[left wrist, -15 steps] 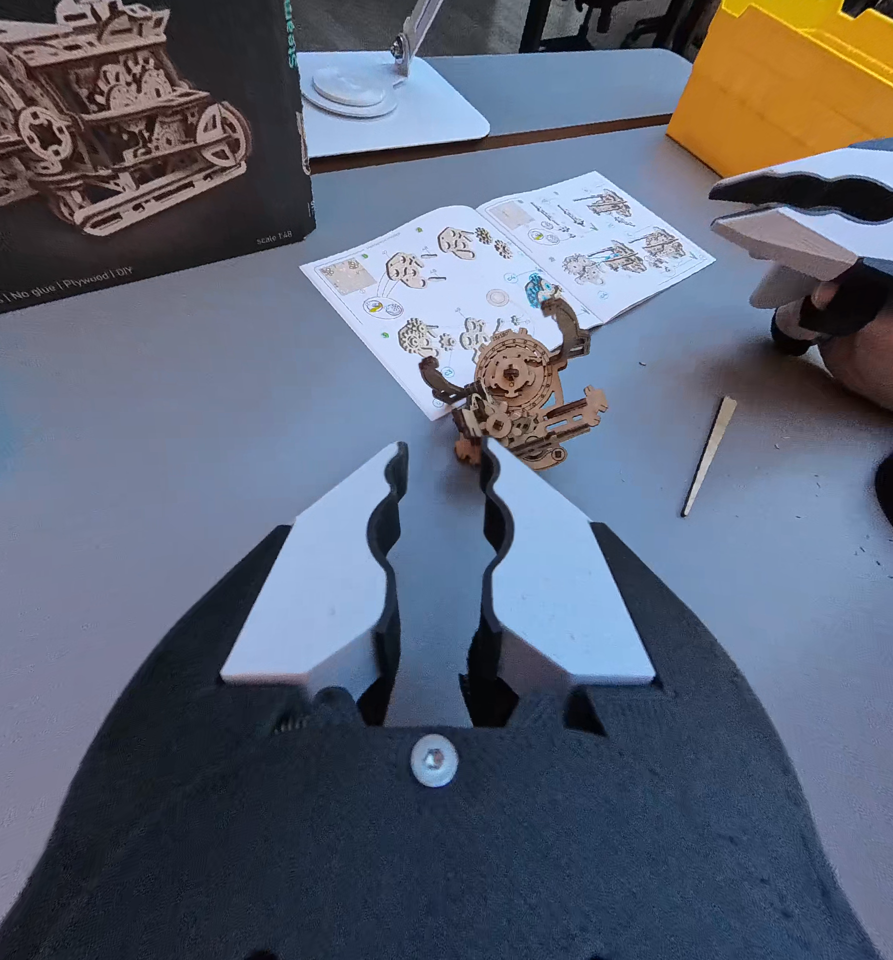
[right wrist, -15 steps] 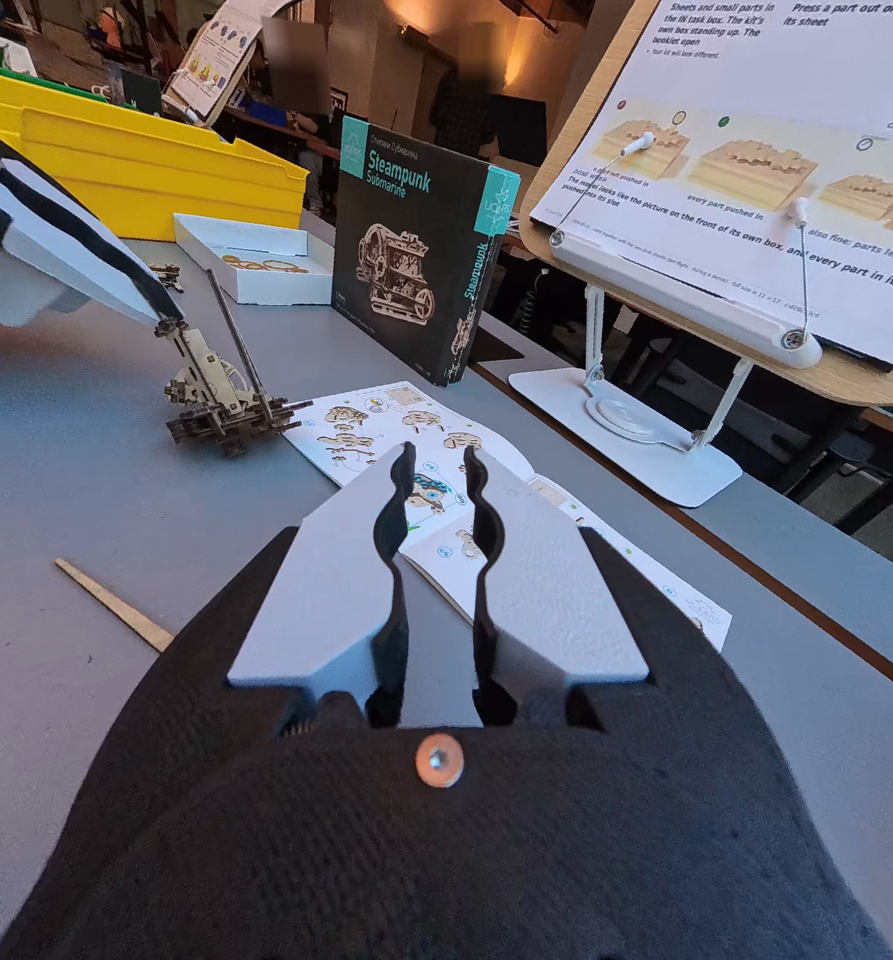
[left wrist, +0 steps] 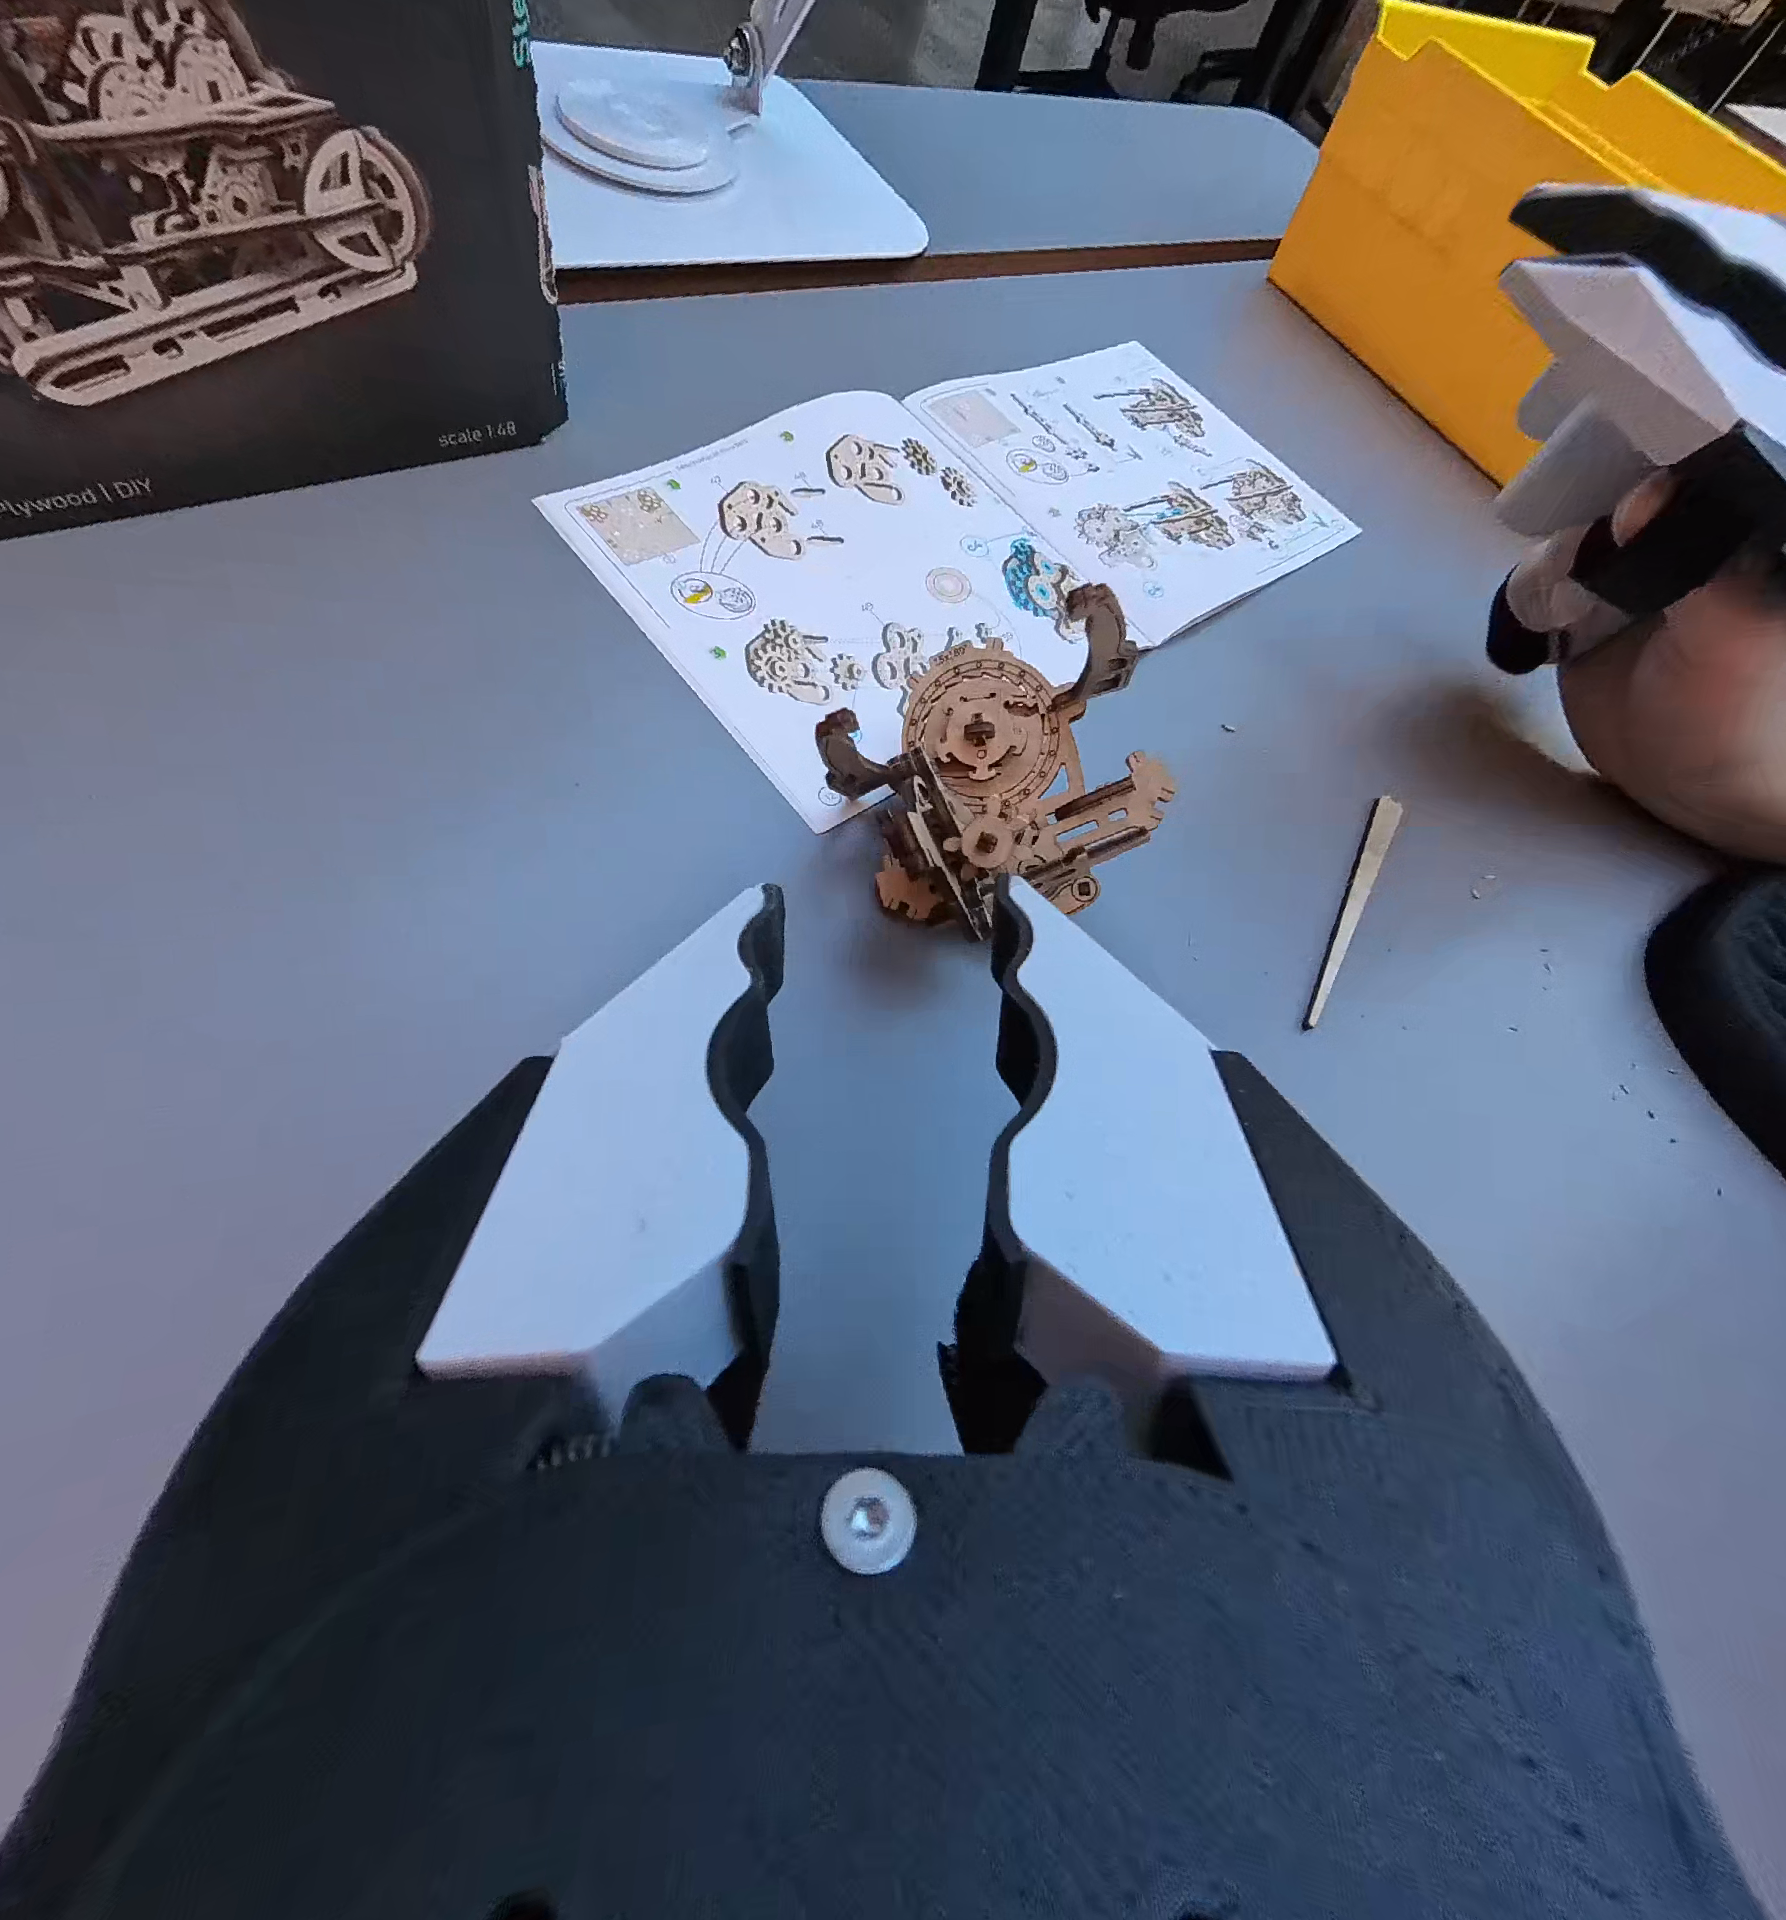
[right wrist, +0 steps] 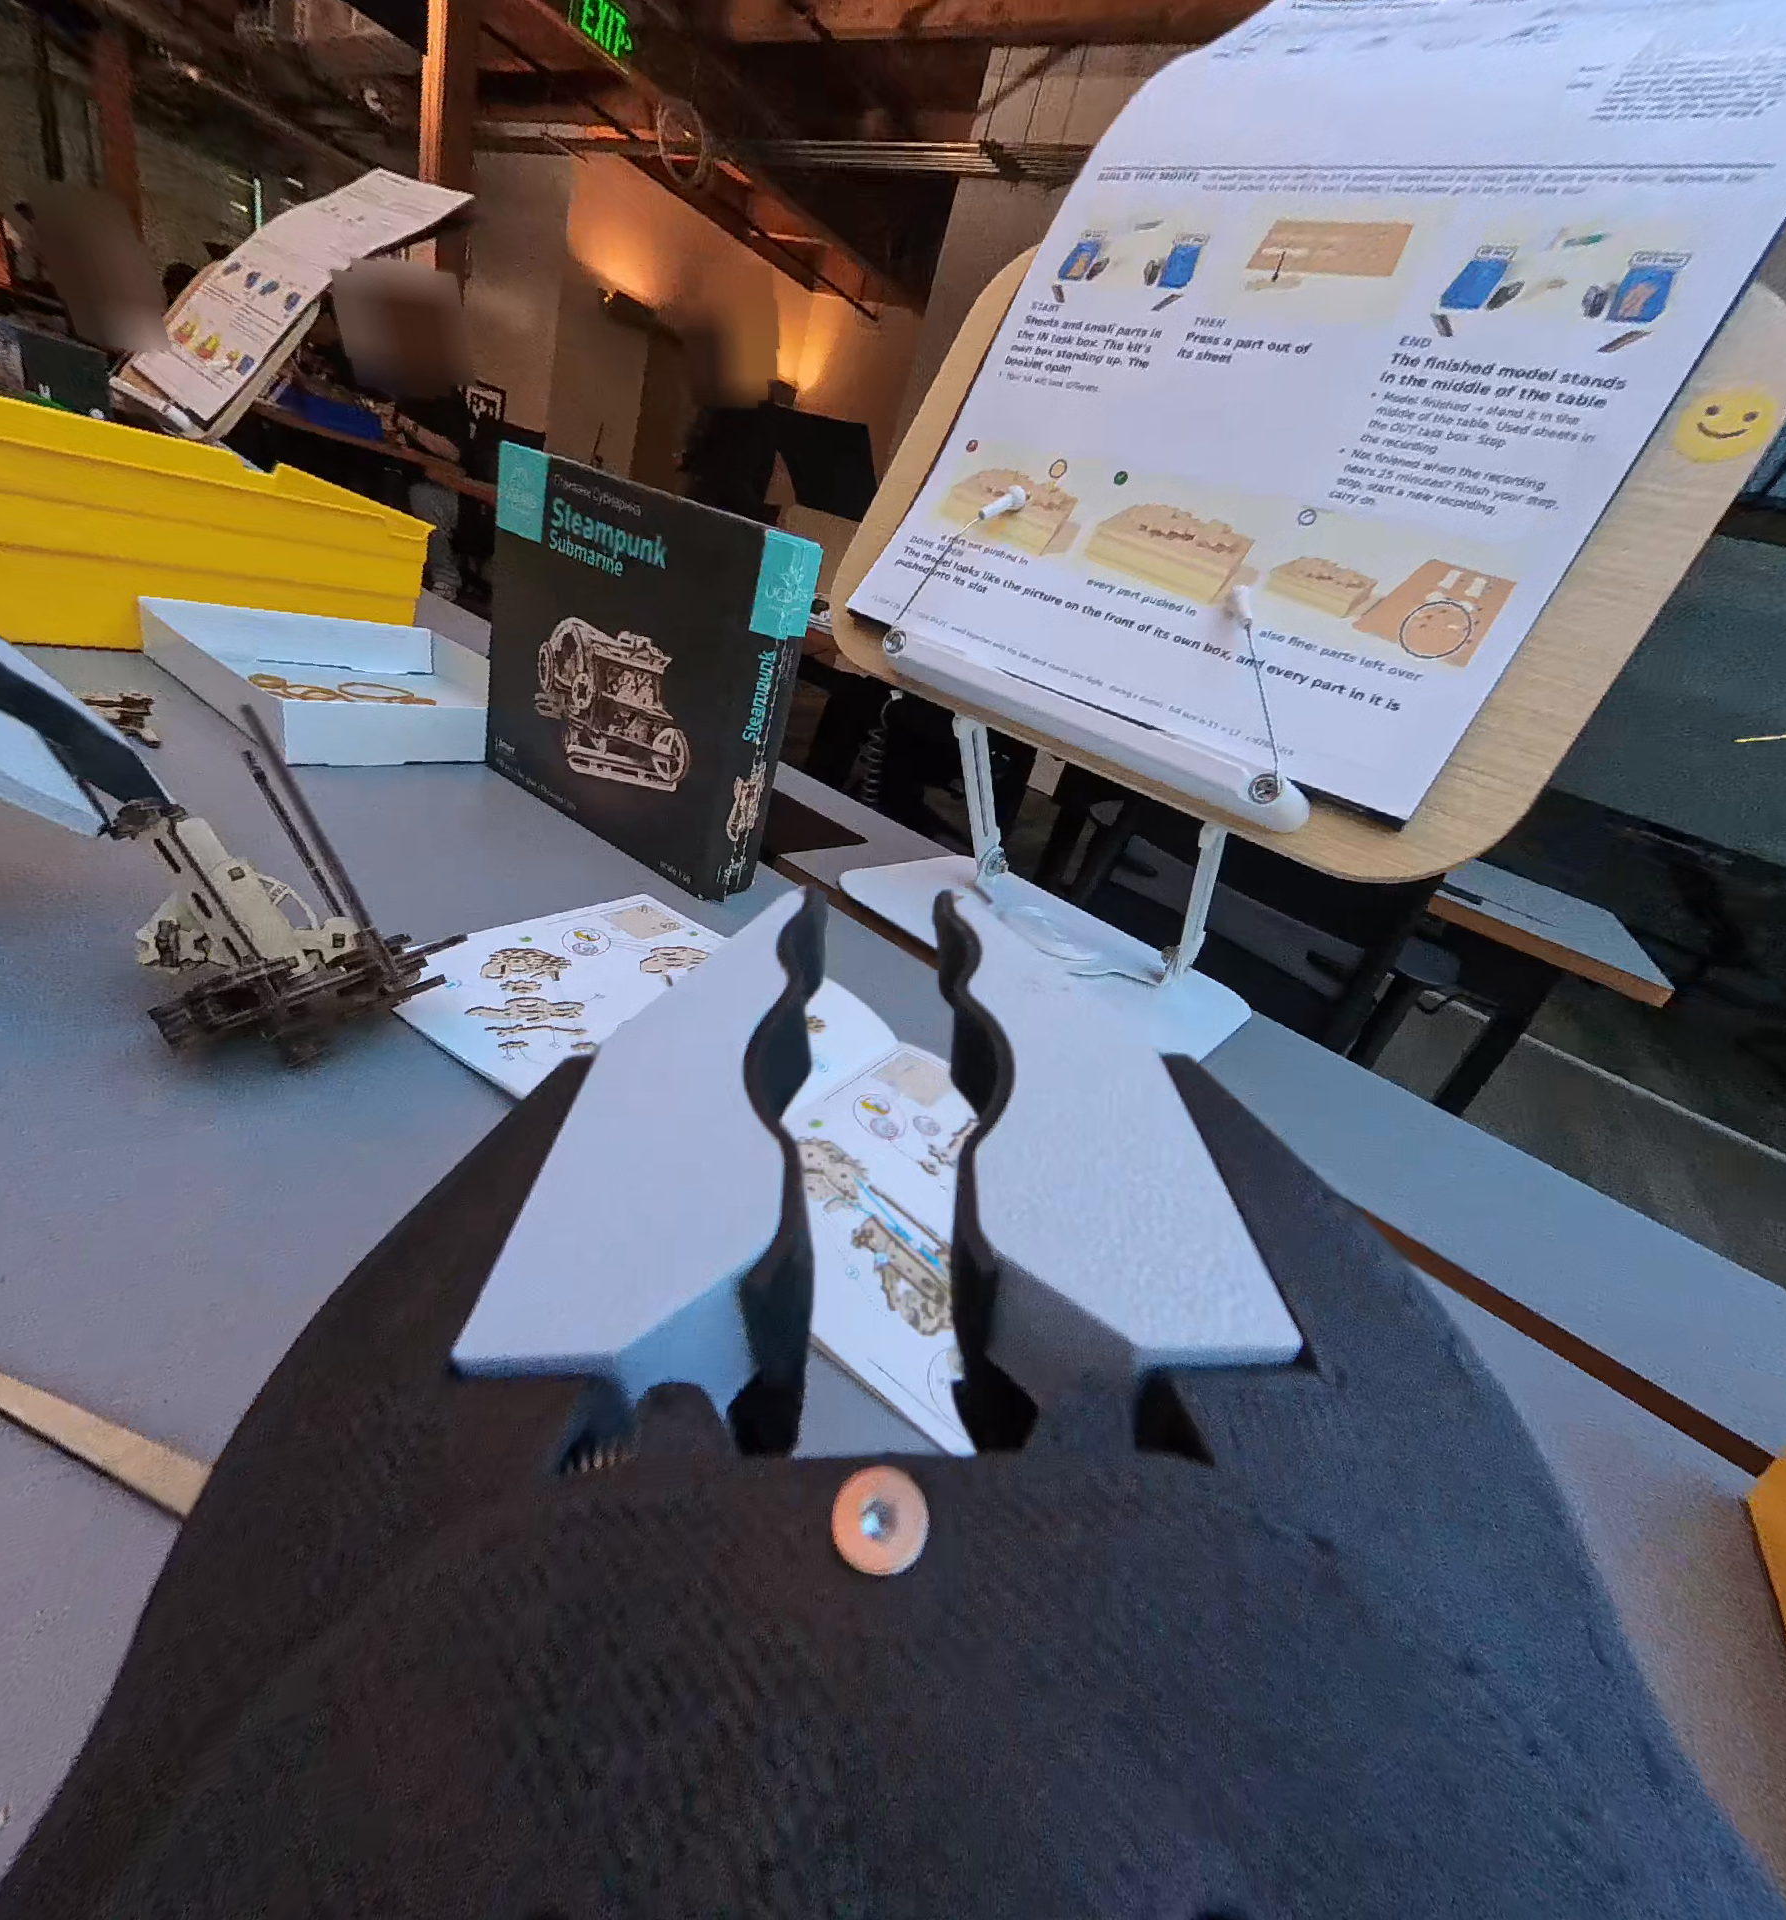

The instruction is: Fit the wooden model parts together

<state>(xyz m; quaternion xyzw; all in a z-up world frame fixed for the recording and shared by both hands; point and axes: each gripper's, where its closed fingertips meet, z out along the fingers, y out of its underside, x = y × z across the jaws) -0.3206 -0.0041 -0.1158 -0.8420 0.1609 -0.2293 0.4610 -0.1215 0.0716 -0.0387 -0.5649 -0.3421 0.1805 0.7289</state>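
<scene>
Grey counter (left wrist: 245, 831) lies bare around your left tool (left wrist: 884, 904), empty with its jaws apart just short of the wooden model (left wrist: 982, 779) at the booklet (left wrist: 868, 540) edge. Your right tool (right wrist: 878, 914), also parted and empty, hangs above the booklet.

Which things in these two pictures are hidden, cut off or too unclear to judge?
- Wooden model: in the left wrist view, the left tongs' right fingertip covers its near bottom edge, so contact cannot be told.
- Kit box: cut off by the top and left edges in that view.
- White tray: in the right wrist view, its contents are too small to identify.
- Right tongs: open, holding nothing.
</scene>
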